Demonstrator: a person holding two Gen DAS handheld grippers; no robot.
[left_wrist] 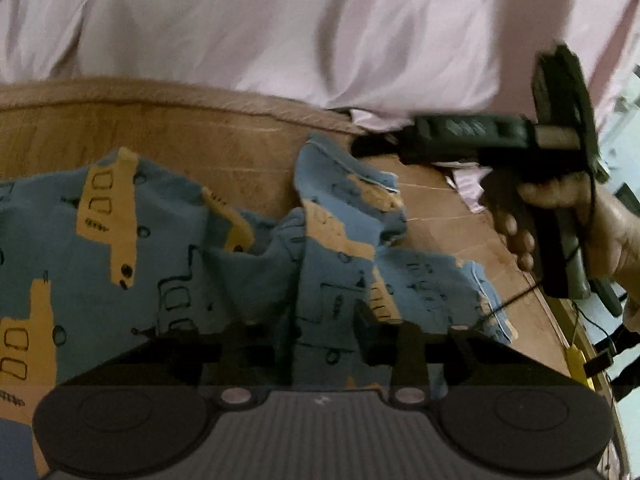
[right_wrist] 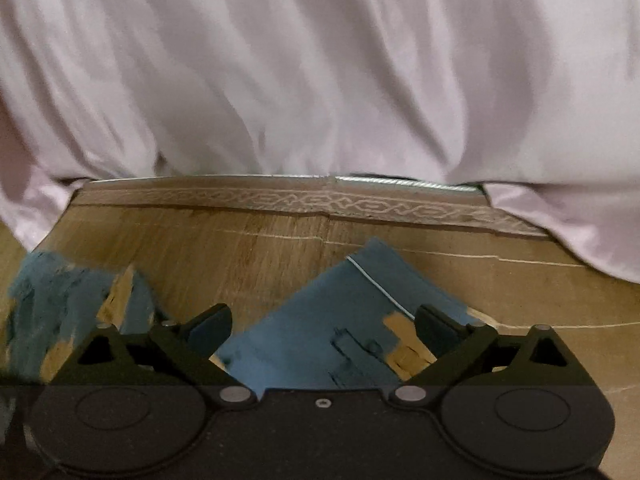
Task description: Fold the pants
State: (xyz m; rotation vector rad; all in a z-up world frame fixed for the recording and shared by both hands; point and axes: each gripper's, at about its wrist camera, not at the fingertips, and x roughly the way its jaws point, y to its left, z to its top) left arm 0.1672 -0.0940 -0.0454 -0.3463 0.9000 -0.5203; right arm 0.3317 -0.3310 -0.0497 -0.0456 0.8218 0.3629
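Pants (left_wrist: pixel 168 240): blue with yellow blocks, lay rumpled on the wooden table (left_wrist: pixel 224 148); lower part hidden by the tongs.
Left gripper (left_wrist: pixel 308 332): dark against the cloth; couldn't tell if it pinched.
Right gripper (right_wrist: pixel 324 328): fingers spread apart above a pant corner.
Behind: pale draped fabric (right_wrist: pixel 320 72), blurred.

The blue patterned fabric pants (left_wrist: pixel 168 248) run off the left edge; the left gripper (left_wrist: pixel 316 344) fingertips are seemingly buried in folds.
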